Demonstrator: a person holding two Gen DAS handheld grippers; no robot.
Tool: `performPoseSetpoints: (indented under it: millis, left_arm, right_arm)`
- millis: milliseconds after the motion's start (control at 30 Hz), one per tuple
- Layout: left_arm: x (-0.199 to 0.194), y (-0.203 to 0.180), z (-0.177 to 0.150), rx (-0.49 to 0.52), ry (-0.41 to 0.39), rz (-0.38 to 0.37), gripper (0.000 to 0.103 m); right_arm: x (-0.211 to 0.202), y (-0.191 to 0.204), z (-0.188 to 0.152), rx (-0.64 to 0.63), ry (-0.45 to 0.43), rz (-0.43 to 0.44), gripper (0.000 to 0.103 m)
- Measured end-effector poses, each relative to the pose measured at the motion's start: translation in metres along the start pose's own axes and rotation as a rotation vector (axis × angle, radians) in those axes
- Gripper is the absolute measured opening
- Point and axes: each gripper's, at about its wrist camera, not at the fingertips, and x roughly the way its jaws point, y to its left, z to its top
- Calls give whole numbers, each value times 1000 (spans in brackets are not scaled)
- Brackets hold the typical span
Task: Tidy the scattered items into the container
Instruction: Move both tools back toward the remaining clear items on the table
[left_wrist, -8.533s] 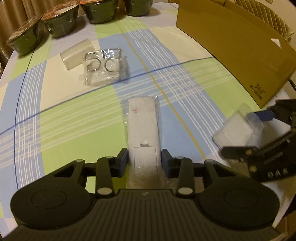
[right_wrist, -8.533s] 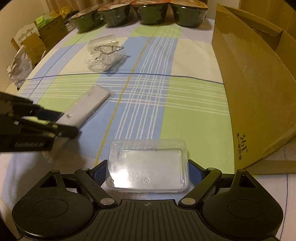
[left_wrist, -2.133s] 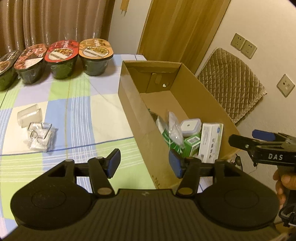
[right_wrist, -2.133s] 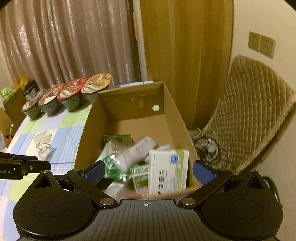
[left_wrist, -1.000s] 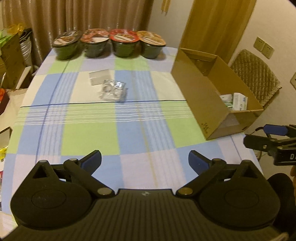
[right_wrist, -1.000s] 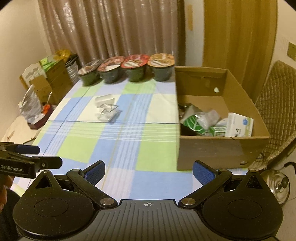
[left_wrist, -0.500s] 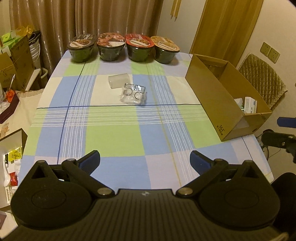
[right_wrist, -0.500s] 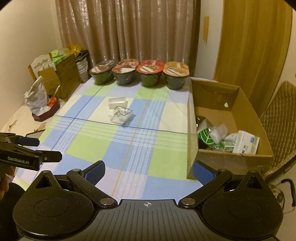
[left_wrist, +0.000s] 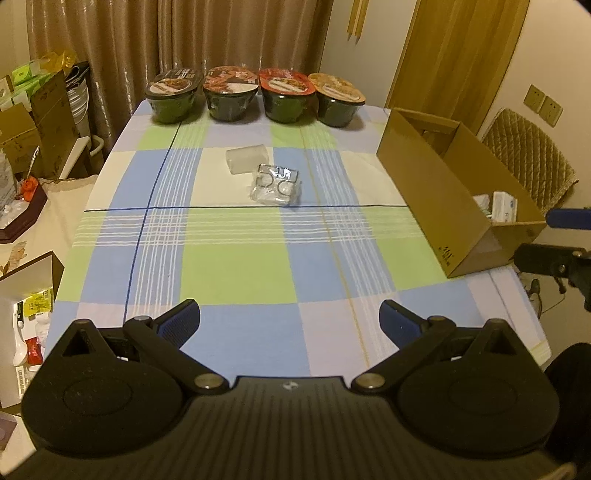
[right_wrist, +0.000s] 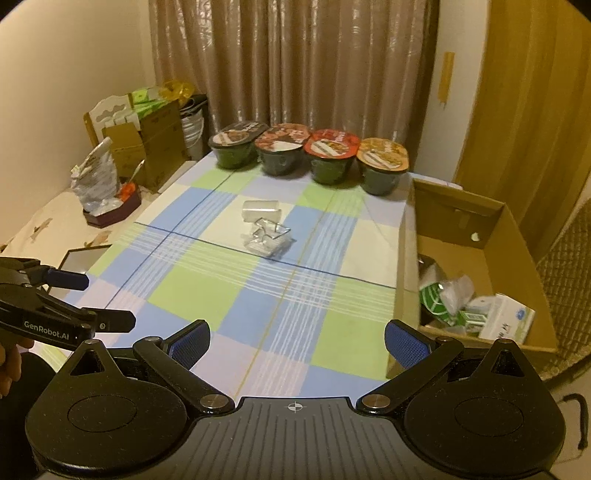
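Note:
A clear packet of metal hooks (left_wrist: 275, 183) (right_wrist: 267, 236) lies on the checked tablecloth, with a small clear plastic box (left_wrist: 247, 158) (right_wrist: 261, 209) just behind it. The open cardboard box (left_wrist: 439, 188) (right_wrist: 476, 254) stands at the table's right edge and holds several packets and cartons. My left gripper (left_wrist: 290, 321) is open and empty, held above the near table edge. Equally open and empty, my right gripper (right_wrist: 297, 341) hangs near the box's front corner. Each gripper shows at the edge of the other's view.
Four instant-noodle bowls (left_wrist: 255, 96) (right_wrist: 314, 151) line the far edge of the table (left_wrist: 236, 266). A quilted chair (left_wrist: 524, 155) stands behind the box. Cardboard boxes and clutter (right_wrist: 140, 140) fill the floor to the left, before the curtains.
Both grippers have pulled back and up from the box, so the whole table now shows. The items they held earlier are in the box. Both stay open.

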Motion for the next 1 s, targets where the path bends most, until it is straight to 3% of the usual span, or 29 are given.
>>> performPoseSetpoints:
  millis: [433,667,1000]
  left_arm:
    - [52,38,12,-15,4,99,101]
    - [90,57,46,-6,-8,75,101]
    - [147,70,93,214,7,-1,101]
  right_arm:
    - [111,5,31,-113,63,107,103]
    - [171,8,68,-235,53,165,103]
    - [254,6,98,-518,110,239,103]
